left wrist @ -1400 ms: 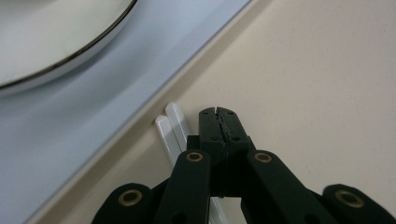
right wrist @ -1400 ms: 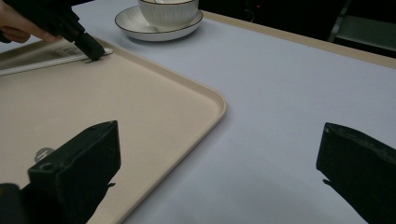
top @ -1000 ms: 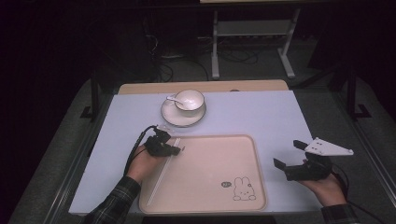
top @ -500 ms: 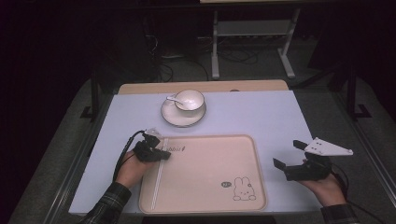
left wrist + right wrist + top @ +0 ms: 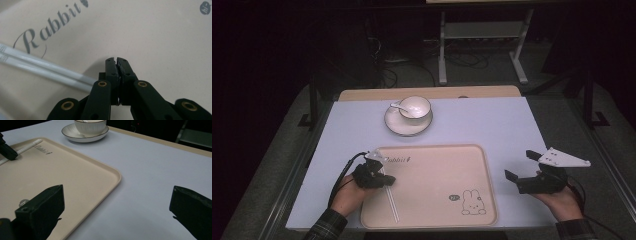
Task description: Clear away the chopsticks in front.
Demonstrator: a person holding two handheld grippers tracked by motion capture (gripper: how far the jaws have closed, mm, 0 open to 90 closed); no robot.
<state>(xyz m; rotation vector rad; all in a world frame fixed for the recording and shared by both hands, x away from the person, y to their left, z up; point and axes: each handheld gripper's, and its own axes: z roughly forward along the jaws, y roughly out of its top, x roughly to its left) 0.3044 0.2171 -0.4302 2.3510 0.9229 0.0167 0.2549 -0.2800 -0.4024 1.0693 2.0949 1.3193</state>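
A beige tray with a rabbit print lies at the front of the table. A pair of white chopsticks rests along the tray's left side and appears in the left gripper view as chopsticks. My left gripper hovers low over the tray, jaws pressed together with nothing between the tips, and the chopsticks run just to the left of it. My right gripper is held wide open above the table right of the tray, with empty table between its jaws.
A white cup with a spoon in it stands on a saucer at the back centre, also seen as the cup in the right gripper view. A pale sheet covers the table. A metal rack stands behind.
My left gripper has drawn back toward the person along the tray's left side. The chopsticks now lie flat on the tray. The right gripper has stayed put.
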